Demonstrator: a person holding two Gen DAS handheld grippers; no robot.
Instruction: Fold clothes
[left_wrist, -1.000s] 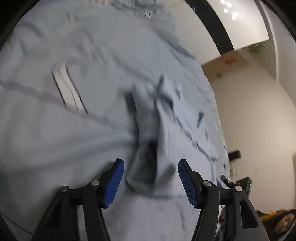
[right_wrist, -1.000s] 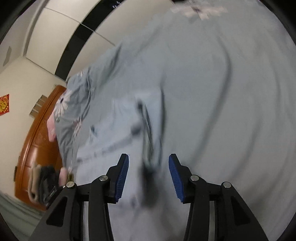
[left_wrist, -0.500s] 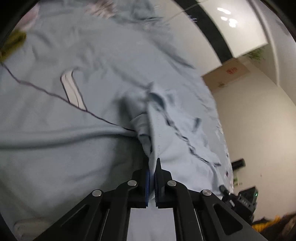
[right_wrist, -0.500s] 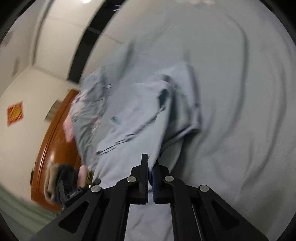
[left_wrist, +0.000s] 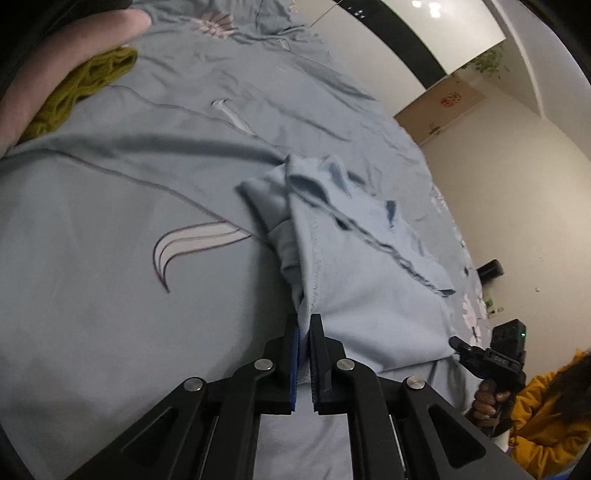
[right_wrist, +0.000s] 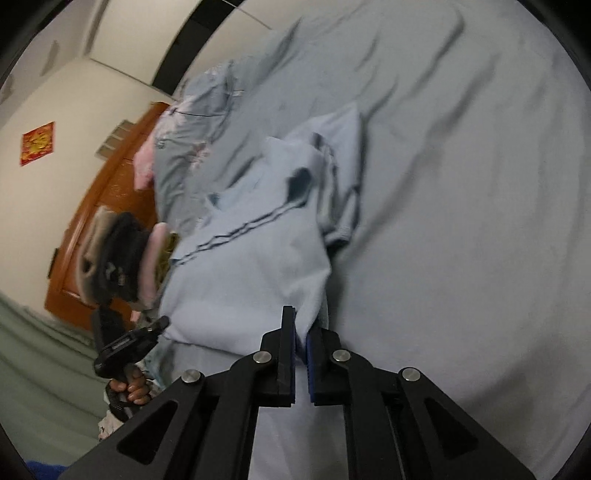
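A light blue garment (left_wrist: 354, 258) lies crumpled on a blue-grey bedspread (left_wrist: 110, 258). My left gripper (left_wrist: 304, 332) is shut on one edge of it, the cloth rising into the blue pads. In the right wrist view my right gripper (right_wrist: 301, 332) is shut on another edge of the same garment (right_wrist: 258, 251), which hangs stretched between the two grippers. Each gripper shows in the other's view: the right one (left_wrist: 491, 362) at the lower right, the left one (right_wrist: 125, 343) at the lower left.
A yellow-green knit item (left_wrist: 81, 92) lies at the far left of the bed, under a pale blurred shape. A wooden headboard (right_wrist: 99, 192) and a pile of dark and pink clothes (right_wrist: 118, 251) are left of the garment. The bedspread (right_wrist: 461, 221) spreads wide to the right.
Both grippers were open around folds of the garment a second ago, then shut on it. Since then they have lifted the cloth and pulled it back toward the cameras.
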